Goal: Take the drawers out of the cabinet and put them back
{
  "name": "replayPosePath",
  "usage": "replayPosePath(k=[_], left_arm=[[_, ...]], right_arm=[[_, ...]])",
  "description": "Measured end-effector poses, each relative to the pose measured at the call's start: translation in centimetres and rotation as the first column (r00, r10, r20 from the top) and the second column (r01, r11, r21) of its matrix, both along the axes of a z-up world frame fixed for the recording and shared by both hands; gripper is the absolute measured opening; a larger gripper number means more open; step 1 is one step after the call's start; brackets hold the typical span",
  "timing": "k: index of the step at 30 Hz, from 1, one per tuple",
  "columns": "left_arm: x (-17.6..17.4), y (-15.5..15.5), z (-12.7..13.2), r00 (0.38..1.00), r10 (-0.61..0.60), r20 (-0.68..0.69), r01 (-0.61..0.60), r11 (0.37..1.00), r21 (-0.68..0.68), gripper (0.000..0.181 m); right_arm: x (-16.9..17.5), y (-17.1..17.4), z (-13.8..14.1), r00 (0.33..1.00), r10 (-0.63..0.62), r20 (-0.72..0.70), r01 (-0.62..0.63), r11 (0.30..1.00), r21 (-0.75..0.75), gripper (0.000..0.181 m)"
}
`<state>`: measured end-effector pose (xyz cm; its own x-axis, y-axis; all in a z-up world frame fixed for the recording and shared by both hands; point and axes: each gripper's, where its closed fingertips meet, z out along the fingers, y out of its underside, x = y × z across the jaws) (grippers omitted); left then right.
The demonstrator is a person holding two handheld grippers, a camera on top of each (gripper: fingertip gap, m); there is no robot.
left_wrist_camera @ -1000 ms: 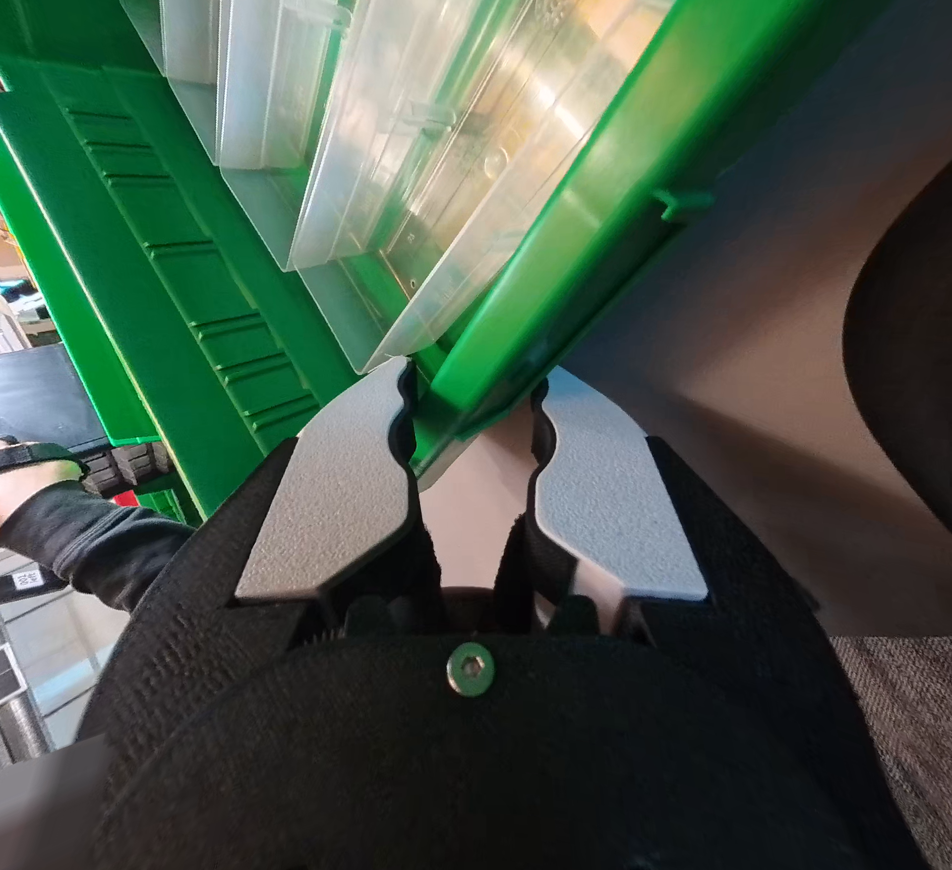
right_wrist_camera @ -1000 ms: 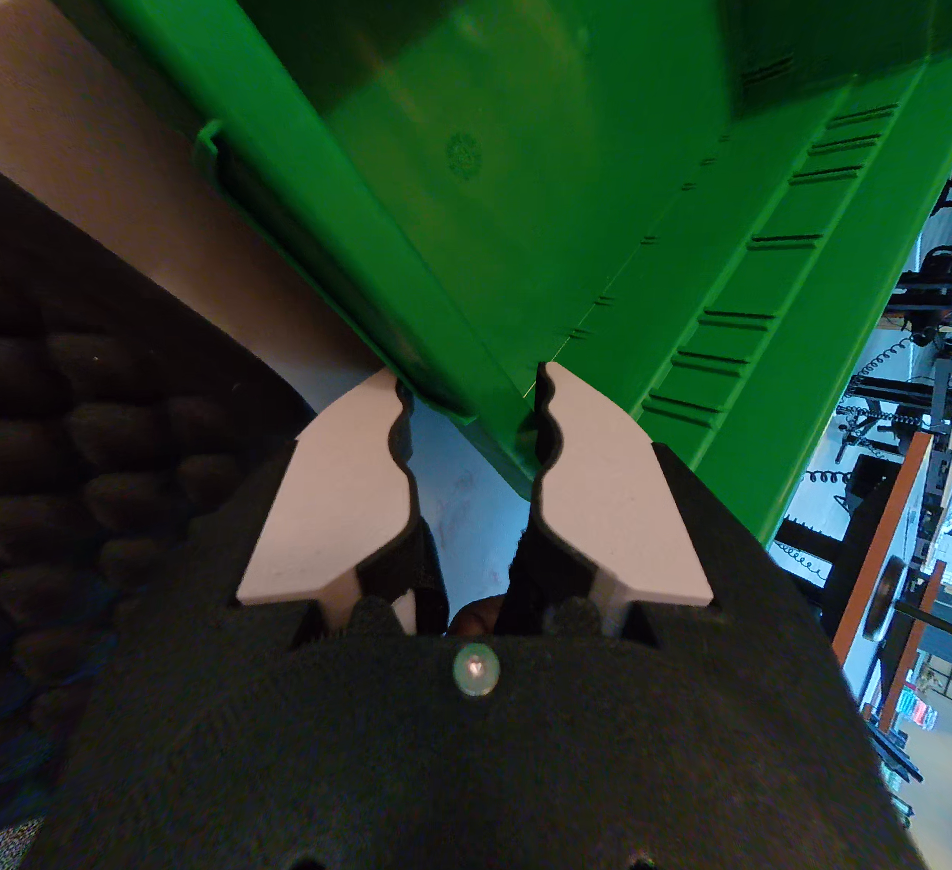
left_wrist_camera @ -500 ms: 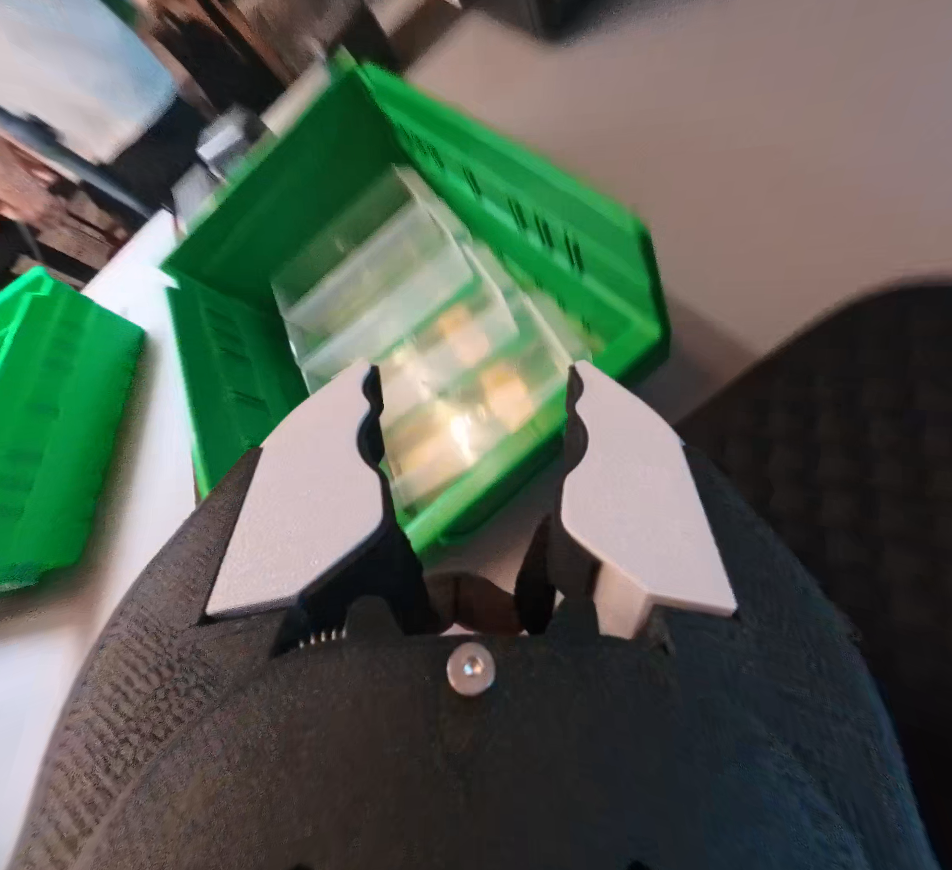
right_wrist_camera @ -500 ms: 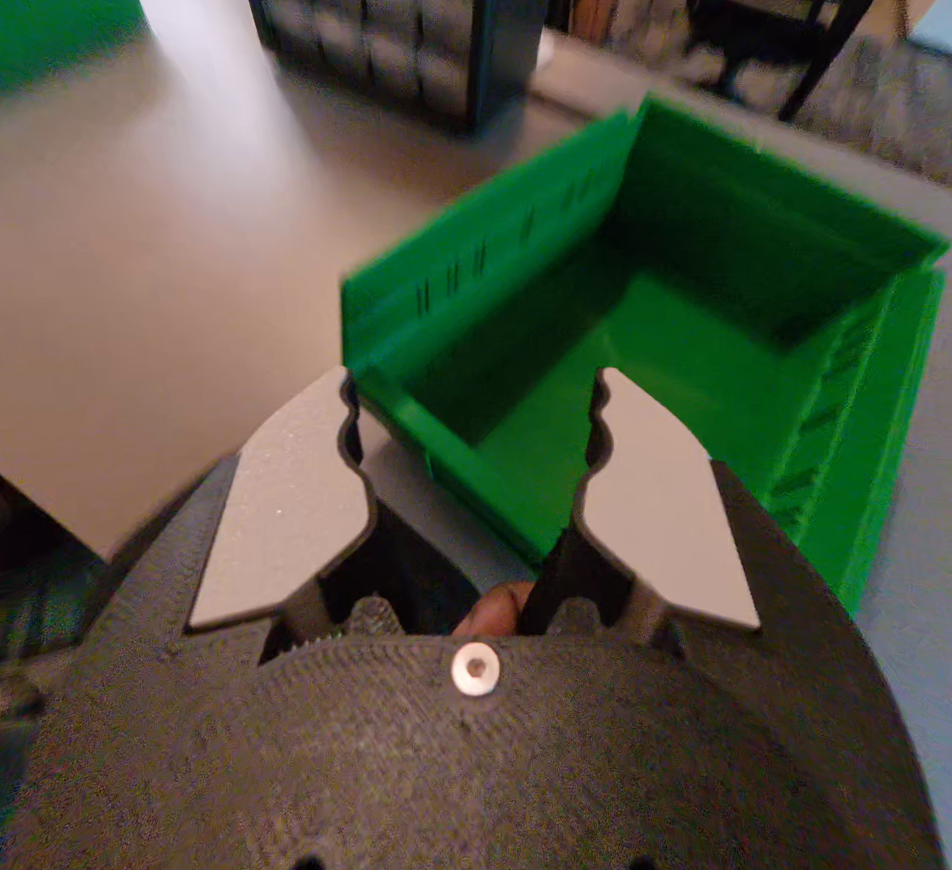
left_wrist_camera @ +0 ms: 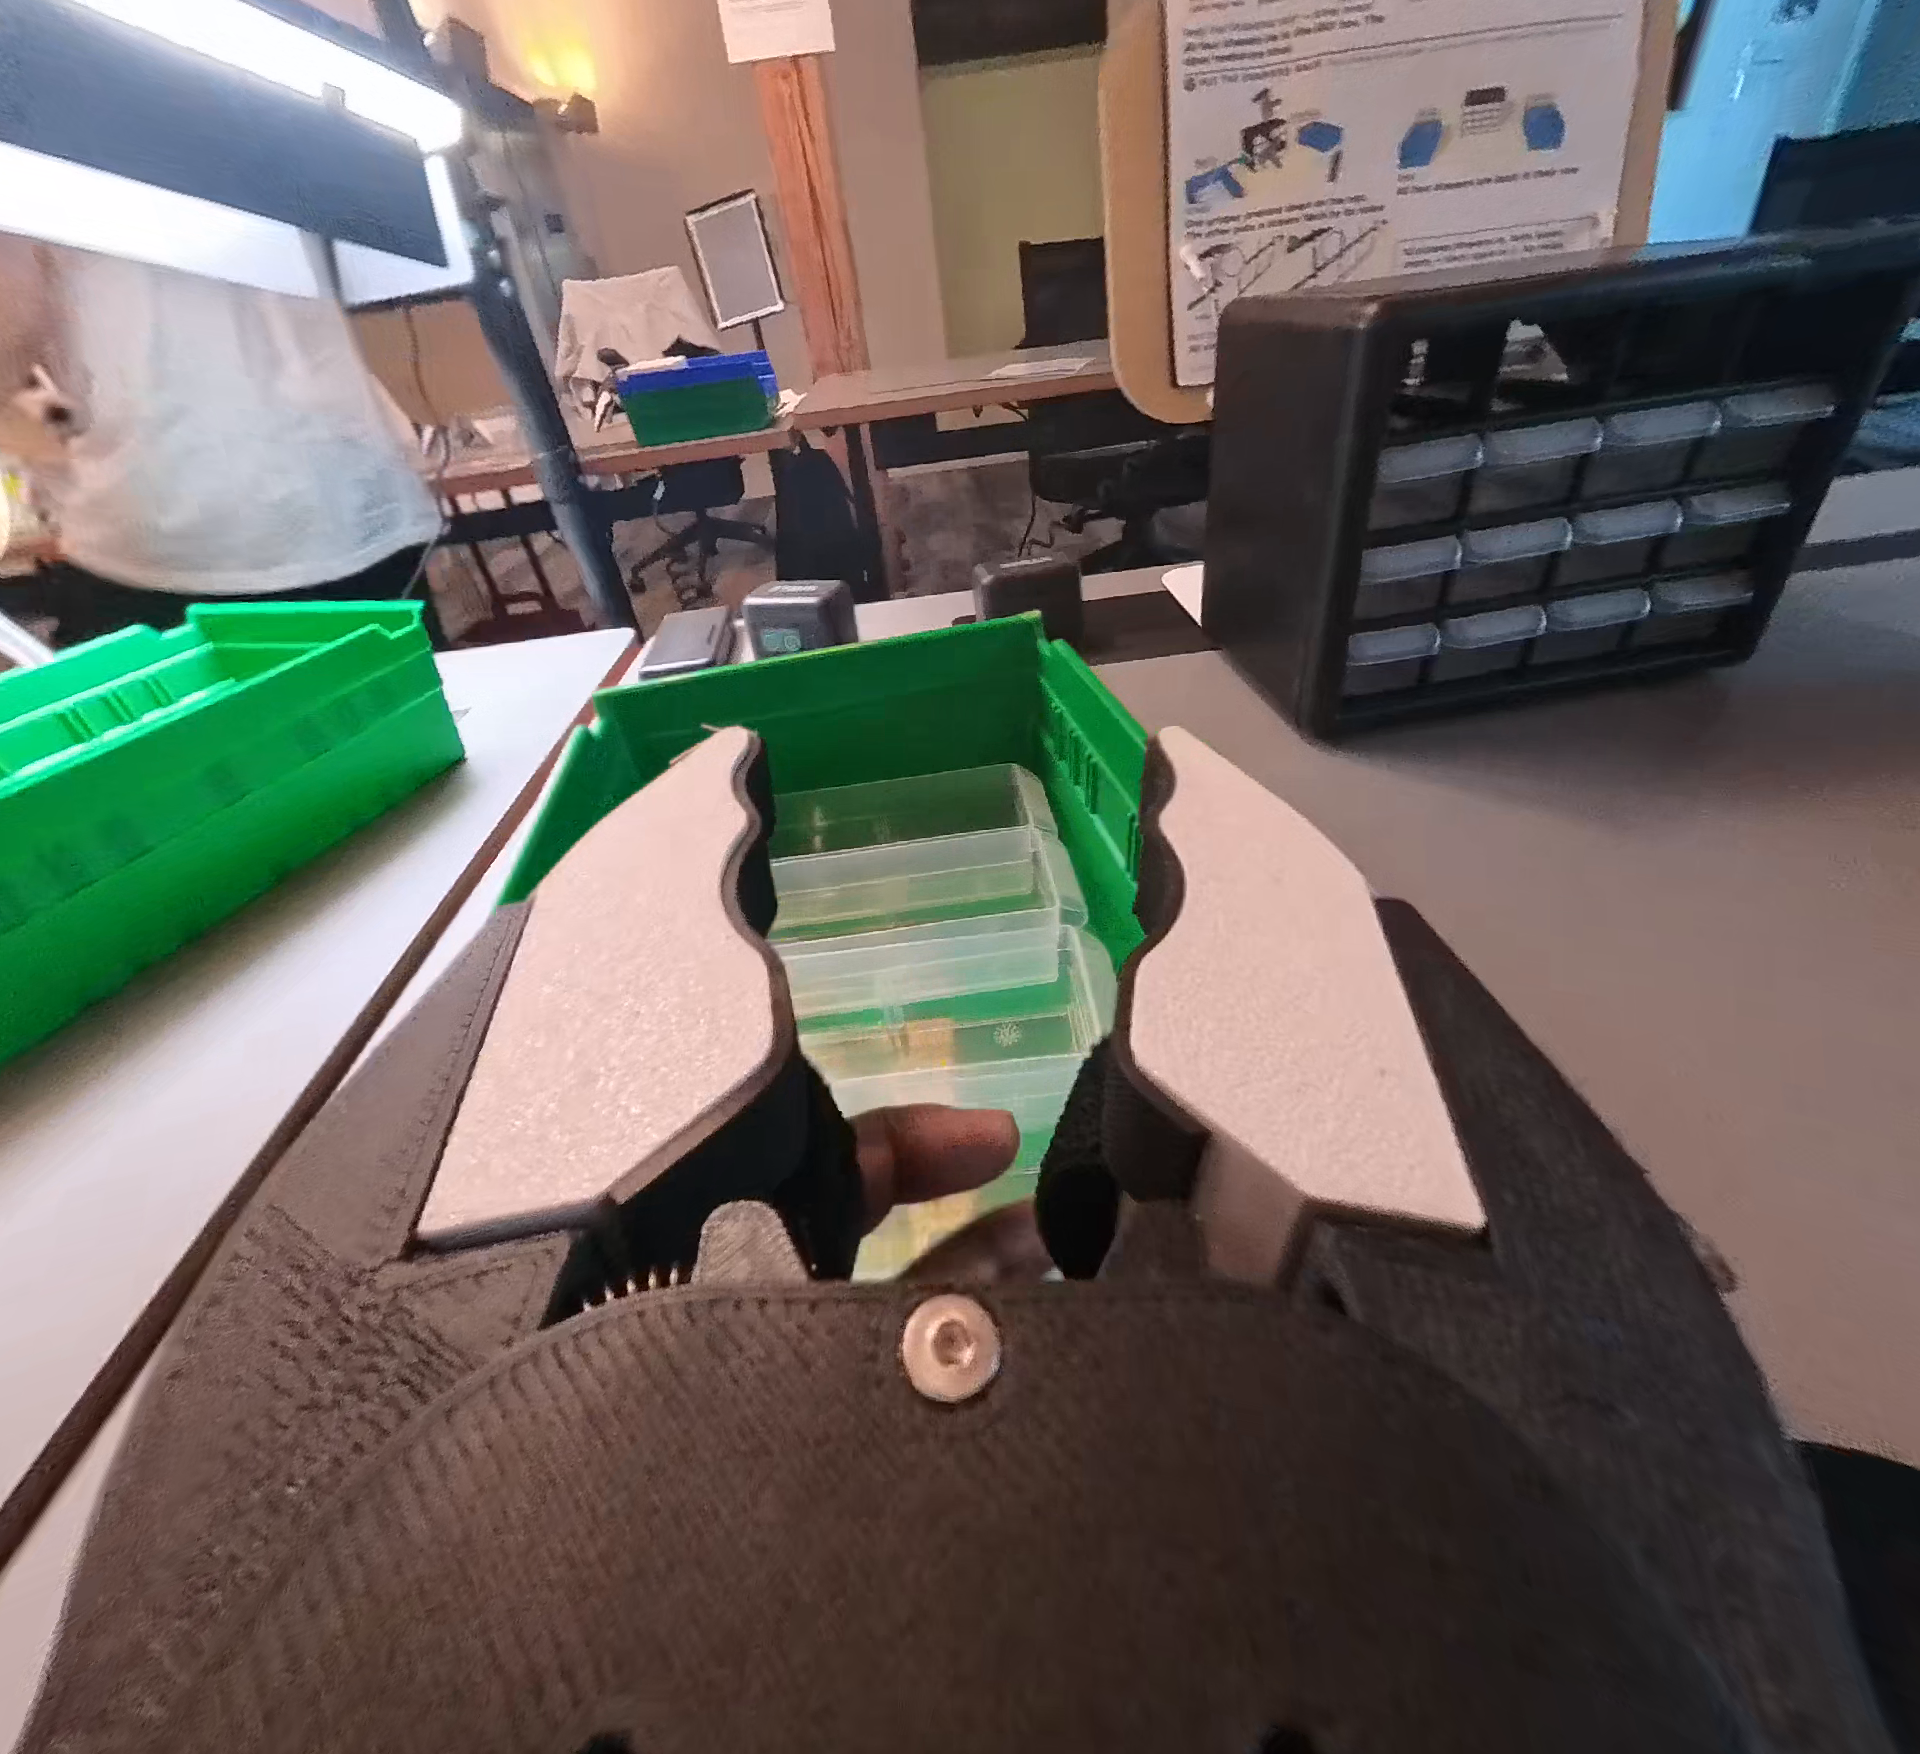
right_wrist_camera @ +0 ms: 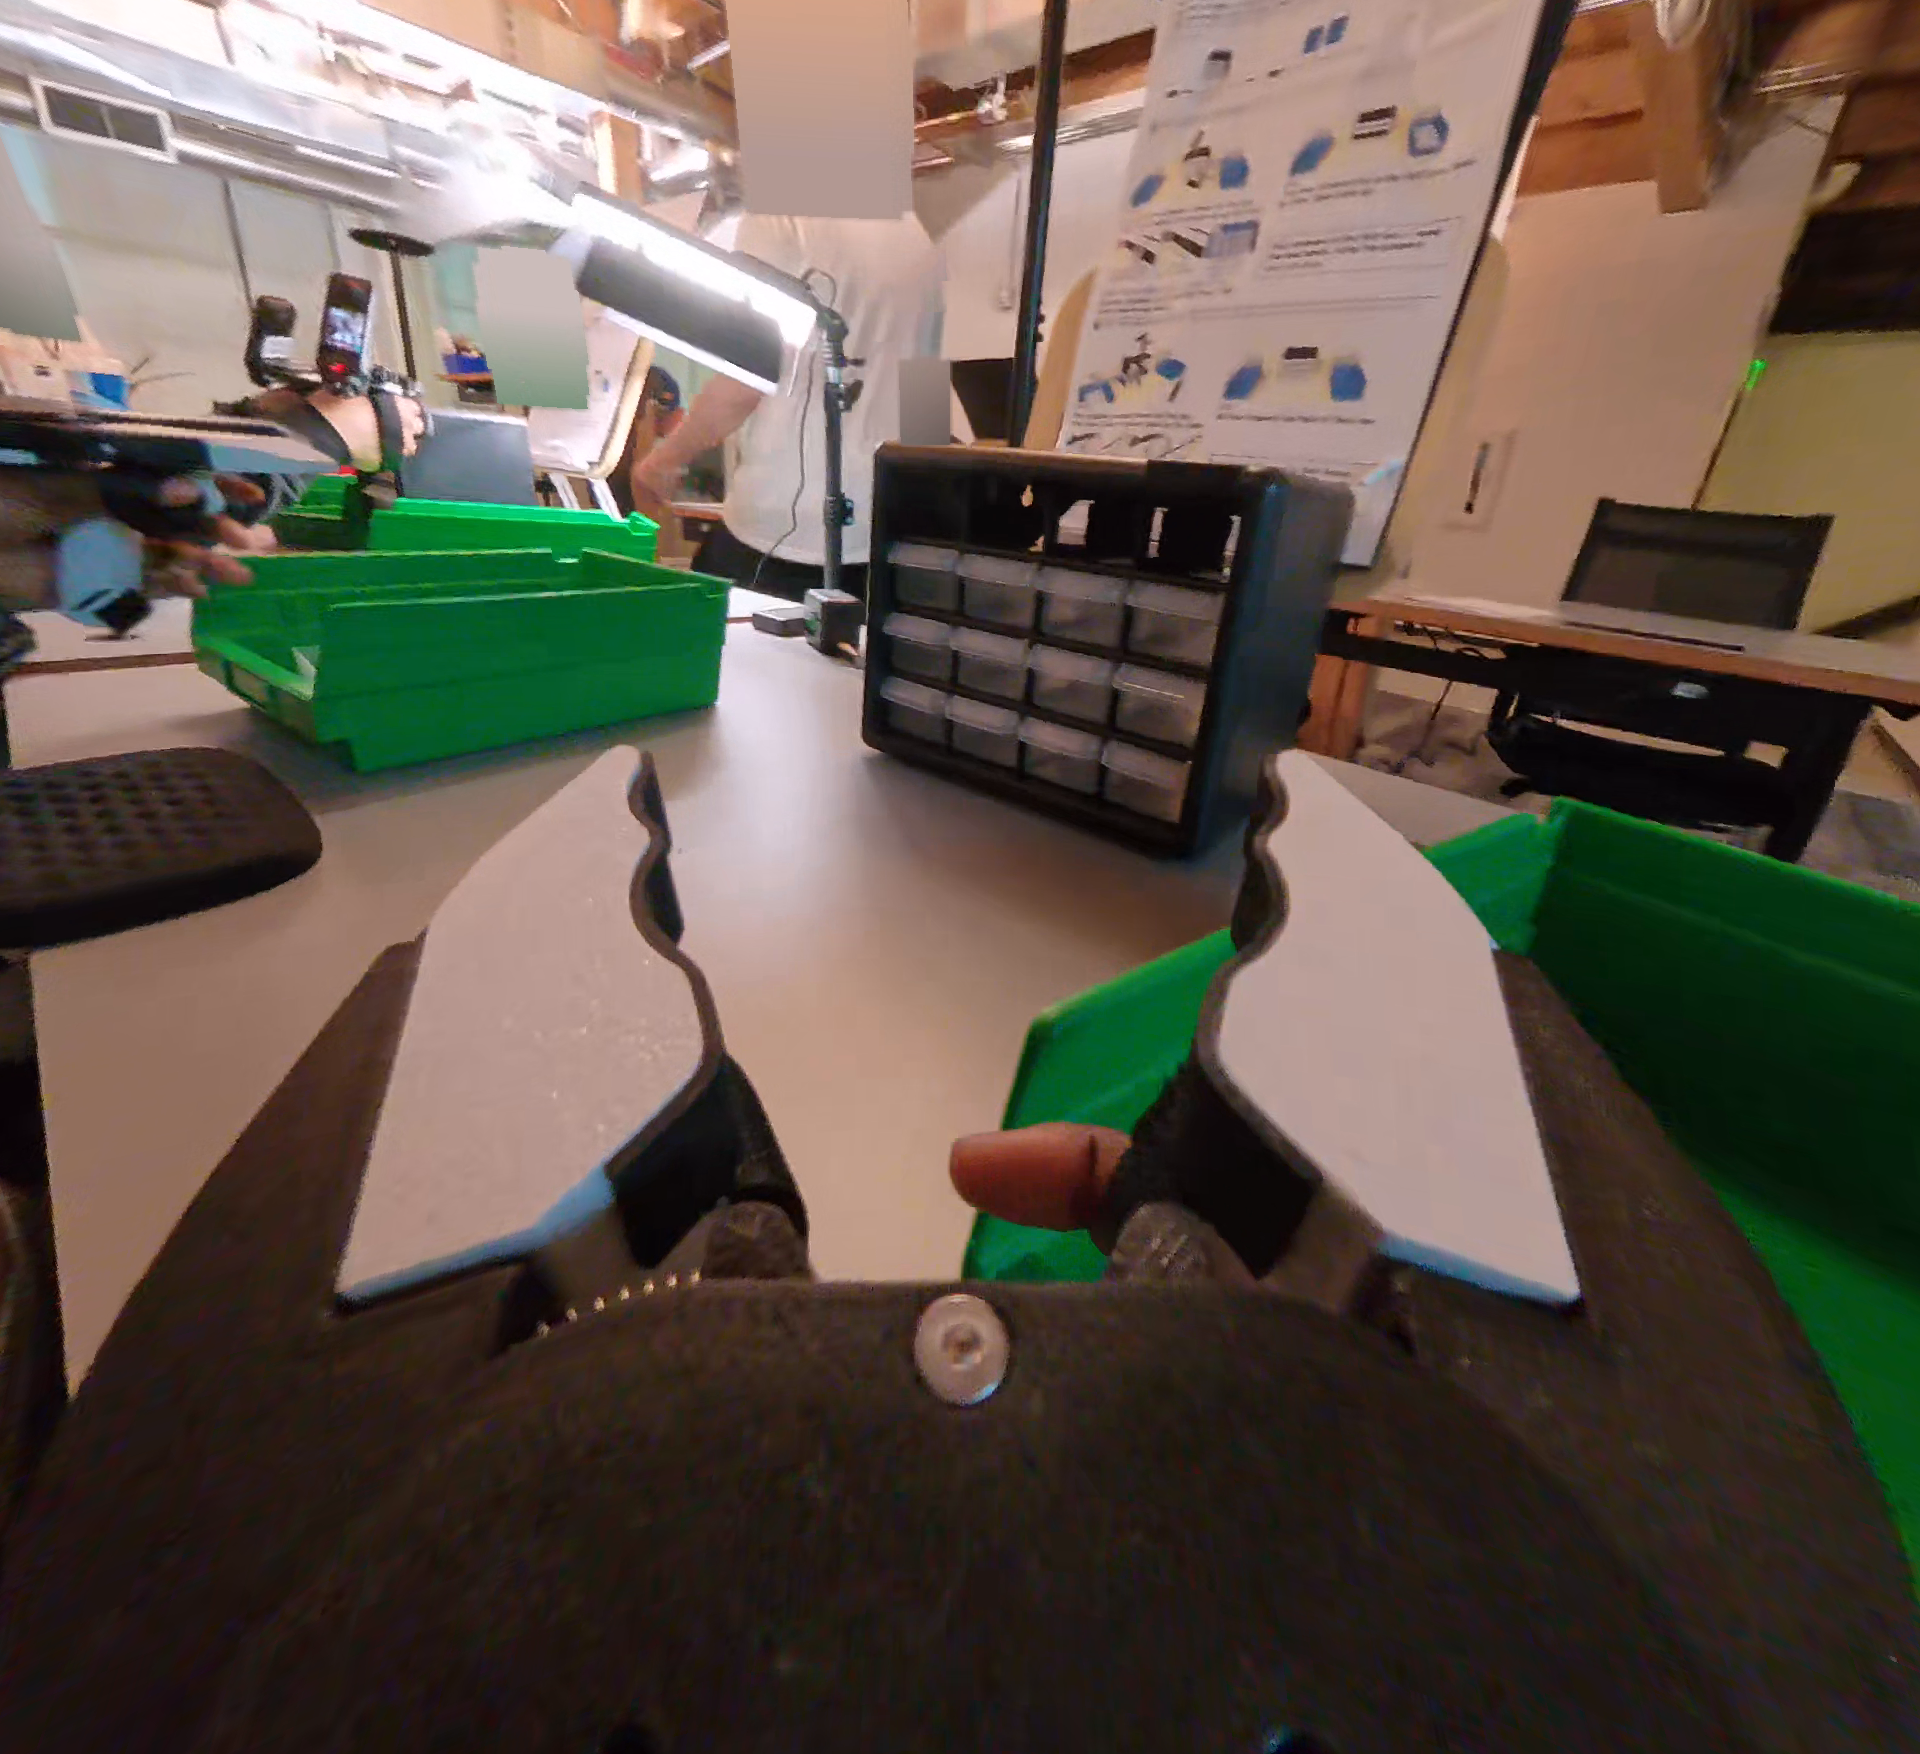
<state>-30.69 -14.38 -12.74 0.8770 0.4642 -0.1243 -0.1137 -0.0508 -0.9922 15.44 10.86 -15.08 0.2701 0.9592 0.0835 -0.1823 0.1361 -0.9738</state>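
Observation:
The black cabinet (left_wrist_camera: 1538,499) stands on the grey table; its top row of slots (right_wrist_camera: 1081,515) is empty and the three rows below hold clear drawers. My left gripper (left_wrist_camera: 951,759) is open and holds nothing. It hovers over a green bin (left_wrist_camera: 831,665) that holds several clear drawers (left_wrist_camera: 914,863). My right gripper (right_wrist_camera: 958,769) is wide open and holds nothing, facing the cabinet (right_wrist_camera: 1049,655) from a distance. An empty green bin (right_wrist_camera: 1714,956) sits under its right finger.
A stack of green bins (left_wrist_camera: 208,769) sits on the neighbouring table, also in the right wrist view (right_wrist_camera: 457,644). A black chair armrest (right_wrist_camera: 135,831) is at the left. Small black devices (left_wrist_camera: 795,613) stand behind the bin. A person in white (right_wrist_camera: 831,374) stands beyond the table.
A second ago each gripper stood closed around a green bin's rim, the bins tilted. Both jaws have opened and drawn back; the bins now rest on the table.

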Motion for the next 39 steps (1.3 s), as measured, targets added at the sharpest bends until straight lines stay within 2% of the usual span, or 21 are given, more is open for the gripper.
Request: replayPosePath(k=[3, 9, 13, 16, 20, 29, 33, 36, 39], left_arm=[[0.8, 1.1, -0.6, 1.000, -0.005, -0.030, 0.004, 0.999, -0.032, 0.068], [2.5, 2.5, -0.6, 0.995, -0.042, -0.093, 0.036, 0.997, -0.068, 0.067], [3.0, 2.8, -1.5, 0.991, -0.046, -0.127, 0.026, 0.988, -0.152, 0.066], [1.7, 2.0, -2.8, 0.997, 0.021, -0.080, -0.040, 0.970, -0.242, 0.062], [-0.1, 0.0, -4.8, 0.995, 0.088, -0.046, -0.100, 0.910, -0.402, 0.060], [-1.2, -1.7, -7.3, 0.997, 0.074, -0.017, -0.071, 0.837, -0.542, 0.057], [-2.2, -0.4, -5.7, 0.997, 0.013, -0.072, -0.053, 0.804, -0.592, 0.053], [-4.0, 2.0, -3.8, 0.999, -0.034, -0.037, 0.004, 0.793, -0.610, 0.050], [-6.7, 4.5, -4.0, 0.999, -0.051, 0.007, 0.041, 0.713, -0.700, 0.048]], right_arm=[[0.0, 0.3, -0.7, 1.000, -0.021, 0.018, 0.021, 1.000, 0.013, 0.104], [0.8, 1.2, -0.3, 0.997, -0.050, -0.054, 0.048, 0.998, -0.034, 0.097], [0.9, 1.7, -0.5, 0.996, -0.069, -0.054, 0.066, 0.996, -0.060, 0.094], [0.6, 1.8, -1.0, 0.997, -0.075, -0.030, 0.073, 0.996, -0.059, 0.093], [0.2, 1.7, -1.3, 0.997, -0.076, -0.002, 0.076, 0.996, -0.042, 0.093], [0.0, 1.8, -1.8, 0.996, -0.082, 0.026, 0.083, 0.995, -0.045, 0.090], [-0.3, 1.6, -1.9, 0.996, -0.073, 0.049, 0.075, 0.997, -0.032, 0.090], [-0.5, 1.4, -2.1, 0.995, -0.070, 0.067, 0.072, 0.997, -0.016, 0.089], [-0.7, 1.2, -2.2, 0.994, -0.067, 0.084, 0.067, 0.998, -0.002, 0.089]])
